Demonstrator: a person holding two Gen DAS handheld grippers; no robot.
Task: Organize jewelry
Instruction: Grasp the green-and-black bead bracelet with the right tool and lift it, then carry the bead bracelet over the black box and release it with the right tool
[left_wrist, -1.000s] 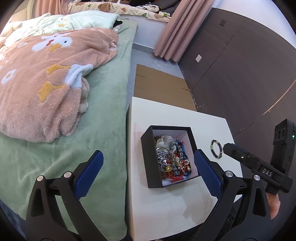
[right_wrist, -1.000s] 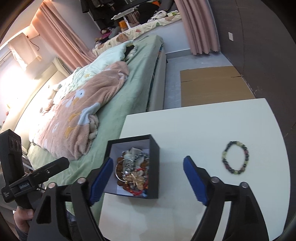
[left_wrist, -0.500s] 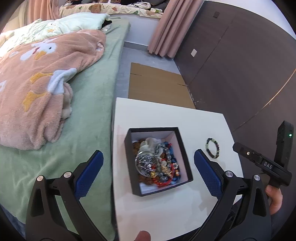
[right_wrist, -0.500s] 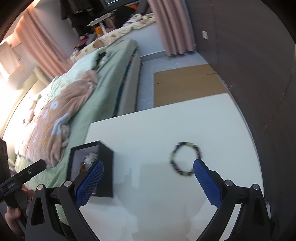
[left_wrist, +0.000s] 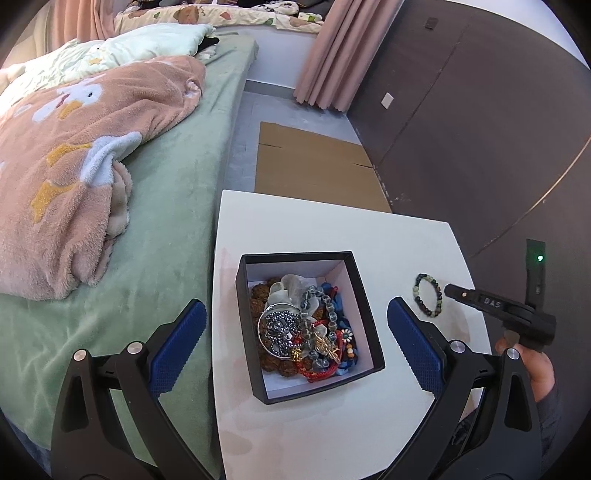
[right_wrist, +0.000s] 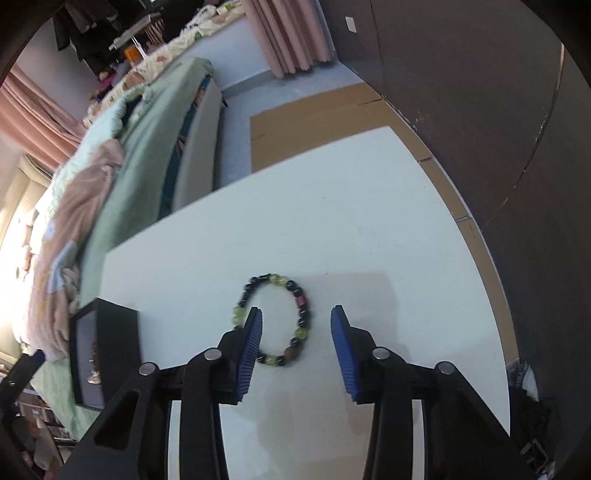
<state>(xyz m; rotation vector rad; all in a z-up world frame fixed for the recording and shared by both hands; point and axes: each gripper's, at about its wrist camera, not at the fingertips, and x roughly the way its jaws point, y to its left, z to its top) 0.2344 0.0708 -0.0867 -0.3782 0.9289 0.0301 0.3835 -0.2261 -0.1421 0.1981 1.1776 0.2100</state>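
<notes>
A black box full of tangled bracelets and beads sits on the white table. My left gripper hovers wide open above the box. A bead bracelet of dark and green beads lies flat on the table right of the box. In the right wrist view the bracelet lies between my right gripper's fingers; its left side is hidden behind the left finger. The right gripper is open, close over the table. The box shows at the left there.
A bed with a green sheet and a pink blanket runs along the table's left side. Flat cardboard lies on the floor beyond the table. A dark wall stands to the right.
My right gripper has swung right from the box to the bracelet, come down over it and narrowed its opening. My left gripper has shifted to centre over the box.
</notes>
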